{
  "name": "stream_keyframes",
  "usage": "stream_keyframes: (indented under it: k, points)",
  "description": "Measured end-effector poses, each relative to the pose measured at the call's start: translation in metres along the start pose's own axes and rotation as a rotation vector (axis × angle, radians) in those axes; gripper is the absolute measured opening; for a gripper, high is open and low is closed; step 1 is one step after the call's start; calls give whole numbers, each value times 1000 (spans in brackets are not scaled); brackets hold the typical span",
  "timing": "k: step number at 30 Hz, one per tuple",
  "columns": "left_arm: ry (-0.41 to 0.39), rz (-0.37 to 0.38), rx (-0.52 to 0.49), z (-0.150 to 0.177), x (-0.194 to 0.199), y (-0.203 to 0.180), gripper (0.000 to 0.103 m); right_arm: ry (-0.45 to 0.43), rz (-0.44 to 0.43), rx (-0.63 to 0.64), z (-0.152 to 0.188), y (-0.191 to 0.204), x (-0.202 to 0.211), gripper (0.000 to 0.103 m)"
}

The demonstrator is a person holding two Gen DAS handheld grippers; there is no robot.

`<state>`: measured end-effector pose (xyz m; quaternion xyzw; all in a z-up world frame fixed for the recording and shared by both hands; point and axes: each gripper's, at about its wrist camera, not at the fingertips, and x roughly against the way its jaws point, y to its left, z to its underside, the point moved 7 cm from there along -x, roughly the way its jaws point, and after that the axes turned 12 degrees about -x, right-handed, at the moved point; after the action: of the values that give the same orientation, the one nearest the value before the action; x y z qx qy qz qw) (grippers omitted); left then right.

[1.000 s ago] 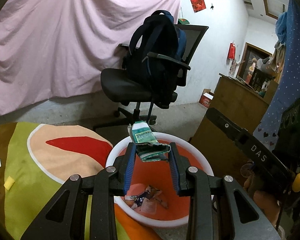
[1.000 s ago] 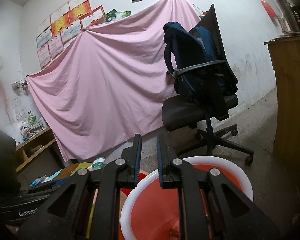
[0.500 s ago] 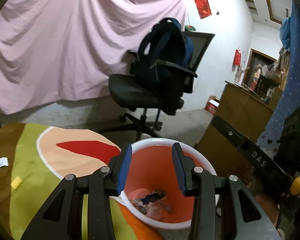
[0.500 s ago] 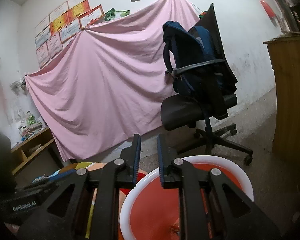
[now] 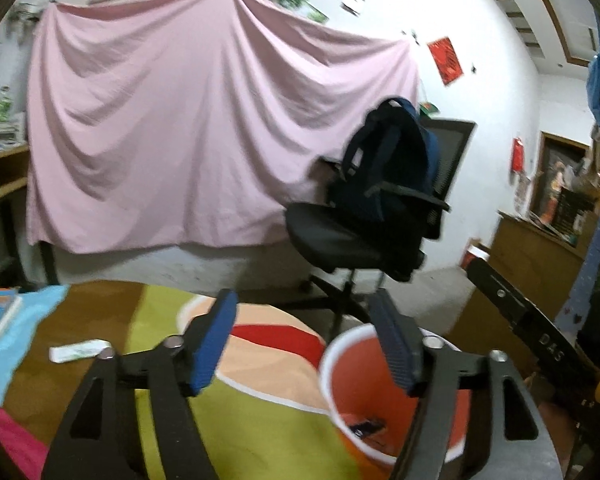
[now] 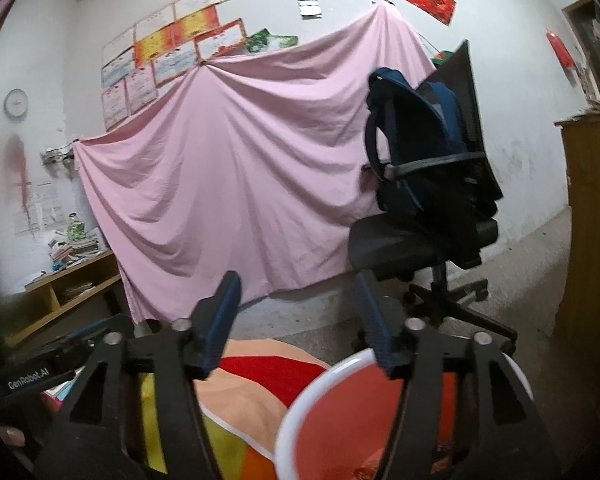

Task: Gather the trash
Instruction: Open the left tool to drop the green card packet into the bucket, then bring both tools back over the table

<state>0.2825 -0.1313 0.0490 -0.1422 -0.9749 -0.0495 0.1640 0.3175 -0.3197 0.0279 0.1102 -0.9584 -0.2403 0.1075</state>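
Both my left tongs (image 5: 304,336) and right tongs (image 6: 298,316) gape wide, empty; swinging toward the white wrapper (image 5: 80,353) left of the orange bin (image 5: 360,364) could tip it.

Two black claws (image 5: 304,336) (image 6: 300,316), ribbed blue finger pads (image 5: 214,340), silver screws, white "GenRobot.AI" lettering.

Dim indoor light around me, motion blur smearing my left view, heavy fisheye bending, dark vignette at corners.
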Motion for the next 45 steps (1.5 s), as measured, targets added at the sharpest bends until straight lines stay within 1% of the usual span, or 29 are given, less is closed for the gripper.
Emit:
stream_keyframes:
  k: [1,2,3,5,7,10,15,19,24,29,31,36,40,41,45]
  points:
    - [-13,-22,5,0,6,9,72,-7,-11,4,1,6,-1,94]
    - [-19,-38,8,1,10,15,78,-13,-20,7,2,11,-1,99]
    - [-29,-63,14,2,15,24,81,-22,-34,10,3,18,-2,102]
    - [-56,-109,30,3,24,42,94,-35,-57,15,5,29,-4,103]
    - [-86,-147,56,5,35,58,101,-53,-91,19,8,40,-4,103]
    - [-115,-202,84,10,47,81,101,-88,-125,35,13,57,-1,103]
    - [-124,-270,89,19,62,115,101,-118,-176,85,22,88,-4,103]
    - [-129,-315,80,28,74,136,101,-110,-206,116,34,110,-11,103]
    - [-129,-354,53,37,83,154,101,-100,-229,155,50,134,-20,103]
    - [-106,-381,30,48,84,171,101,-71,-237,181,66,149,-31,103]
    - [-80,-380,32,56,82,181,101,-42,-230,196,75,155,-40,103]
    - [1,-333,66,77,73,201,101,52,-221,203,91,160,-62,103]
    - [64,-309,85,89,61,211,101,181,-209,192,111,160,-87,103]
    - [76,-302,86,91,58,213,100,200,-206,191,115,160,-91,103]
    - [127,-272,84,95,47,216,100,324,-196,222,141,162,-111,103]
